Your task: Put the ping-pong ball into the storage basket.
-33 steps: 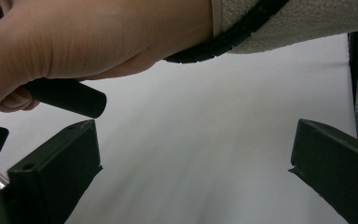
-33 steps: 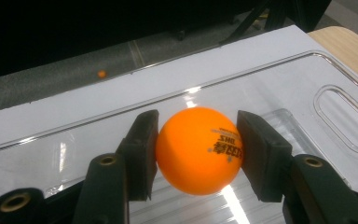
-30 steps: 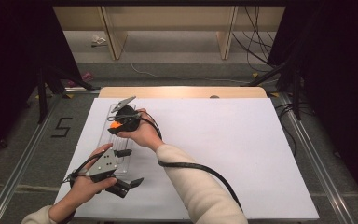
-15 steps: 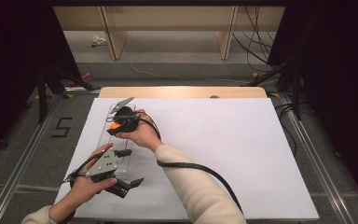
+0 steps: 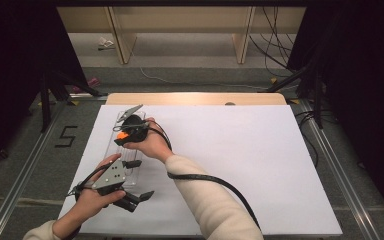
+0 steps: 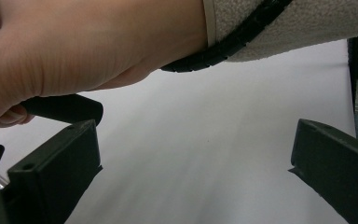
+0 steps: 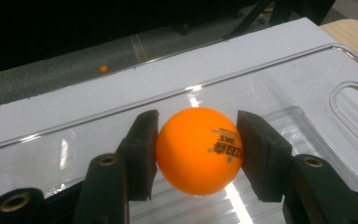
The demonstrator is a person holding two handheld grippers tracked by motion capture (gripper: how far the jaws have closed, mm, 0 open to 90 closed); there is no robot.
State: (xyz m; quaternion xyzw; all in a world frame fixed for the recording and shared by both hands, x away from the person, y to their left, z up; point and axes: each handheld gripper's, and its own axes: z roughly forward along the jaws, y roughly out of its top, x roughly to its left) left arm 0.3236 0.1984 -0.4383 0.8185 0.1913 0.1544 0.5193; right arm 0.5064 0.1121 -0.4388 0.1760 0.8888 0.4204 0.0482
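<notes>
An orange ping-pong ball [image 7: 199, 150] with dark print sits squeezed between the two black pads of my right gripper [image 7: 198, 154], just above a clear plastic tray [image 7: 307, 84]. From the high view, the right gripper [image 5: 126, 131] holds the ball [image 5: 122, 135] over the far end of the tray [image 5: 111, 150], at the left of the white sheet. My left gripper [image 5: 137, 180] rests nearer the front edge, its jaws wide apart and nothing between them. The left gripper view has my left gripper [image 6: 193, 172] open over bare white sheet, under the person's right hand [image 6: 88, 46].
The white sheet [image 5: 240, 165] covers most of the table, with a wooden strip [image 5: 195, 98] at the far edge. A small orange object [image 7: 103, 68] lies on the grey floor beyond the sheet. A black cable [image 5: 205, 179] trails along the right sleeve.
</notes>
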